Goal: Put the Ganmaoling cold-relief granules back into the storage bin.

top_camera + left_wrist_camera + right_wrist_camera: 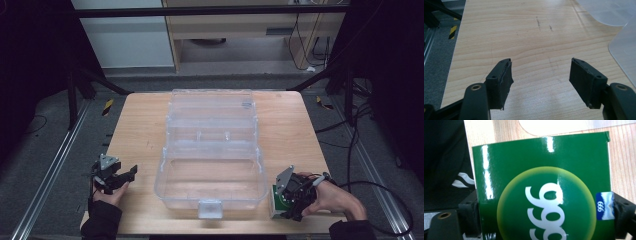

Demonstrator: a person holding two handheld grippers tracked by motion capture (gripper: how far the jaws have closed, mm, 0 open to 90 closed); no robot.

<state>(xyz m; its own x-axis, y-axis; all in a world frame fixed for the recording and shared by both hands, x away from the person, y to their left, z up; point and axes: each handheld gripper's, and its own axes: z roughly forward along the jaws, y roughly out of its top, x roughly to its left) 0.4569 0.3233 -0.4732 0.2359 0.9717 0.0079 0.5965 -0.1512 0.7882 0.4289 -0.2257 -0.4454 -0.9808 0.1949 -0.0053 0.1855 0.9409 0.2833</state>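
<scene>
A clear plastic storage box (161,181) stands in the middle of the wooden table (140,130), its lid (212,105) folded open toward the back and nothing visible inside. My right gripper (289,202) (546,212) is at the front right corner of the table, shut on a glossy green carton (276,199) (541,165) with a yellow-ringed circle and white numerals; the jaws press its two sides. My left gripper (129,175) (541,60) hovers low over the table's front left, open, with only bare wood between its fingers.
The clear box's rounded corner (624,47) lies just right of the left gripper, and its edge (564,125) is close beyond the carton. Grey floor with metal rails (55,165) flanks the table. A cable (385,190) trails from the right gripper.
</scene>
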